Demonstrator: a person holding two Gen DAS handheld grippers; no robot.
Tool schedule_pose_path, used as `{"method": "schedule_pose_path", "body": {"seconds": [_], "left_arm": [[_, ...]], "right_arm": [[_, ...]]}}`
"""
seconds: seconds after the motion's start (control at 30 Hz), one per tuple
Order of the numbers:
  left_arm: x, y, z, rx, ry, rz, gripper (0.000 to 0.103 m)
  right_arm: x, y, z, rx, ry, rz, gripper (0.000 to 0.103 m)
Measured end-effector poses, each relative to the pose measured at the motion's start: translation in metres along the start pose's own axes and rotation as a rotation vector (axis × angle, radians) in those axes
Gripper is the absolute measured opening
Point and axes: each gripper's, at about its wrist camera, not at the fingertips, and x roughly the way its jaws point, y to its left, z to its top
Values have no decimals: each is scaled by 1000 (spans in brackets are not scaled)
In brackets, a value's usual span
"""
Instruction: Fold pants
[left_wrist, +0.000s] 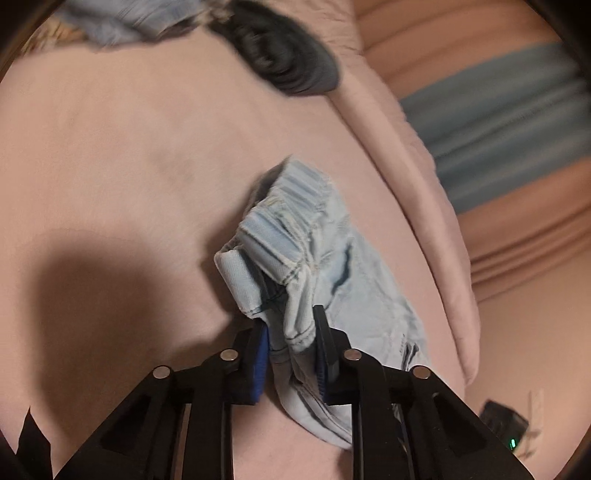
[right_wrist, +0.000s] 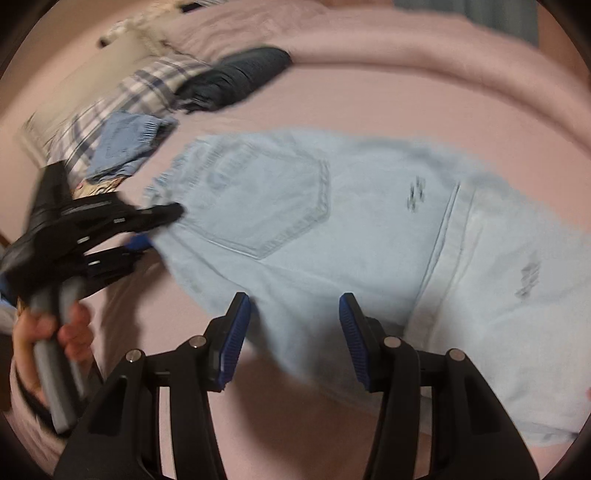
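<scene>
left tool (left_wrist: 291, 334) pinching pants (right_wrist: 332, 236) waistband edge | right tool (right_wrist: 293, 314) spread above pants | bedsheet (left_wrist: 110, 147) bare beyond

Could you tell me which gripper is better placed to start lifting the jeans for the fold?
Left: the left gripper is already clamped on the jeans at the waistband, while the right gripper hovers open.

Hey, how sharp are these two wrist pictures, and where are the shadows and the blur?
Left wrist view: the pale blue denim pants and the left gripper clamped on them are fairly sharp; a dark shadow lies on the pink bed sheet at left, and the far dark garment is smeared. Right wrist view: motion blur throughout, only the right gripper crisp; fisheye bends the edges.
</scene>
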Motion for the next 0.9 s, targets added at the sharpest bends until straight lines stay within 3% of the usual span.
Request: {"method": "schedule_pose_path", "body": {"seconds": [0.27,0.47,0.57,0.67,0.8,0.87,0.9], "left_arm": [[-12,-78,-13,323,-104,8,11],[1,-141,-46,591,-104,-3,10],[12,-169,-80,778,-79,7,10],[26,-186,-123,981,-41,33,10],[59,-187,-156,1102,70,83,17],[74,-181,-162,1131,149,111,21],[77,-176,-164,1138,164,129,21]], "right_arm": [[-9,-14,-3,94,-33,74,51],[-65,-64,-11,328,-196,232,52],[-91,-93,-15,412,-279,278,56],[-103,-123,-26,548,-339,379,70],[-84,-145,-47,727,-316,591,83],[-69,-148,-53,785,-286,643,83],[-64,-149,-55,803,-272,630,82]]}}
